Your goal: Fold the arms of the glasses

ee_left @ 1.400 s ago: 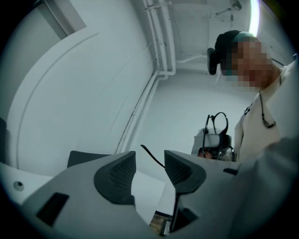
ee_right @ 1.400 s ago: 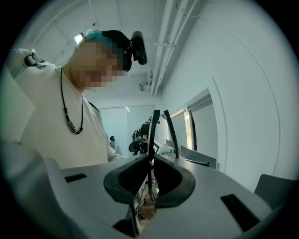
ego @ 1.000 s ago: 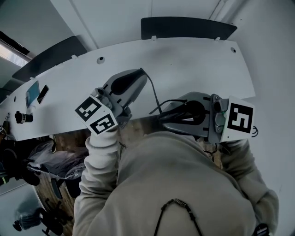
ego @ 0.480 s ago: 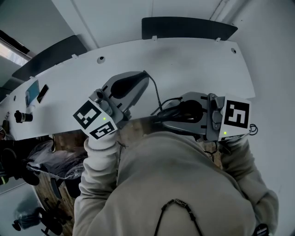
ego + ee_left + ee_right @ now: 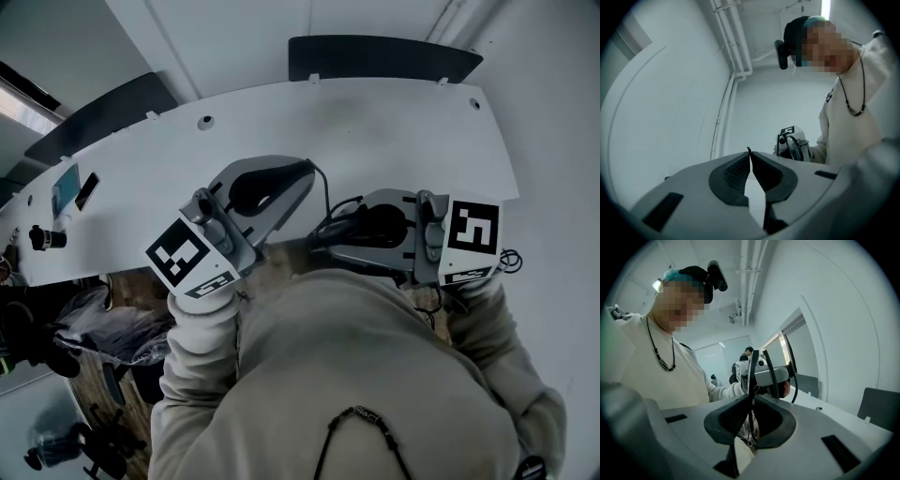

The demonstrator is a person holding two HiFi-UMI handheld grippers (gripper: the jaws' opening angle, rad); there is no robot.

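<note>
Left gripper (image 5: 750,155): jaws pressed together at the tips, with a thin dark sliver poking out between them. Head view shows that sliver is the end of one temple arm (image 5: 323,192), which curves from the left tips across to the frame. Right gripper (image 5: 752,401): jaws clamped on the glasses (image 5: 753,369). Pads sit on the dark front rim, the frame stands roughly upright between them, and thin dark parts of it rise above the pads. The two grippers point at each other, tips near but apart, just in front of the person's chest and over the near edge of the white table (image 5: 394,122). The glasses are carried between the two grippers, not lying on the tabletop. From the left gripper view, one lens shows just in front of the right gripper. Marker cube (image 5: 192,258) on the left gripper sits right above the light sleeve (image 5: 202,319). The right cube (image 5: 472,230) is out at the far right. At the far left end of the table are a small blue-faced item (image 5: 66,187) and a dark slab (image 5: 86,190) just beside it. A dark chair back (image 5: 380,56) stands behind the table's far edge.
</note>
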